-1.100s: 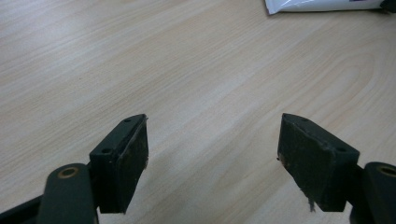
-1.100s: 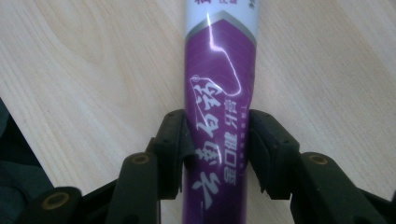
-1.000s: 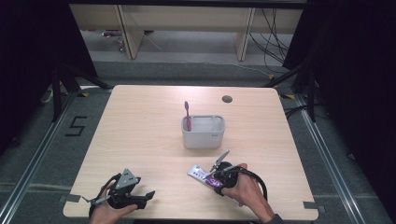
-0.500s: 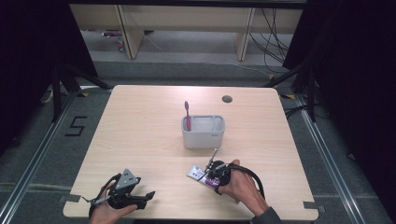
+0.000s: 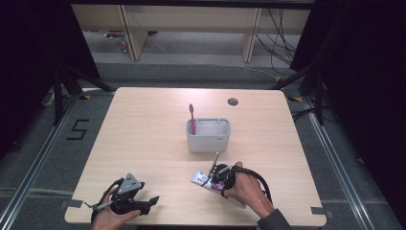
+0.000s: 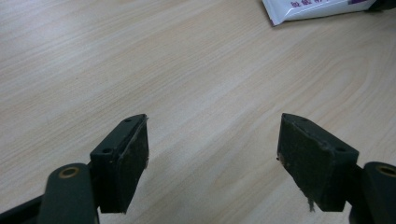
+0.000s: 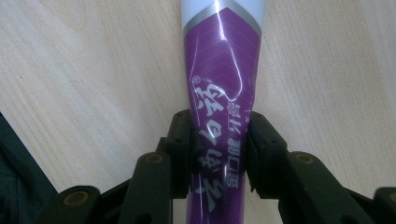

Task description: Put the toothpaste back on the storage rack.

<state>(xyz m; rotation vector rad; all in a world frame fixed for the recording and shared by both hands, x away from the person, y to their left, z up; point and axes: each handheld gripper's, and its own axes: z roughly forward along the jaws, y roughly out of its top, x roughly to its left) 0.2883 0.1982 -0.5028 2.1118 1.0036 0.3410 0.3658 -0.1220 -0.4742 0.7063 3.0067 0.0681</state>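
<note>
The room is dark at the sides, with a grey floor and pale wooden shelves at the back. In the middle stands a light wooden tabletop [image 5: 143, 129]. A small round hole [image 5: 233, 101] sits near its far edge.

A white tub [image 5: 208, 135] stands in the middle of the tabletop. A pink toothbrush [image 5: 192, 117] stands upright in its left part.

Near the front edge, on the right, lies a tube of toothpaste [image 7: 223, 88]. It is purple with a white end, and it lies flat on the wood. In the high view its white end [image 5: 197, 178] pokes out to the left of the right hand.

The right hand-held gripper [image 5: 216, 176] is on the tube. Its jaws have just been closing, with the tube between them. In the right gripper view the two black pads [image 7: 181, 140] press on both sides of the purple part, so this hand-held gripper is grasping the tube. The tube runs straight away from the jaws, with the white end farthest off.

The left hand-held gripper [image 5: 143, 203] rests at the front left of the tabletop, well apart from the tube. Its jaws stand wide and hold nothing. In the left gripper view there is bare wood between them, and the white end of the tube [image 6: 317, 9] shows far off at the top right.
</note>
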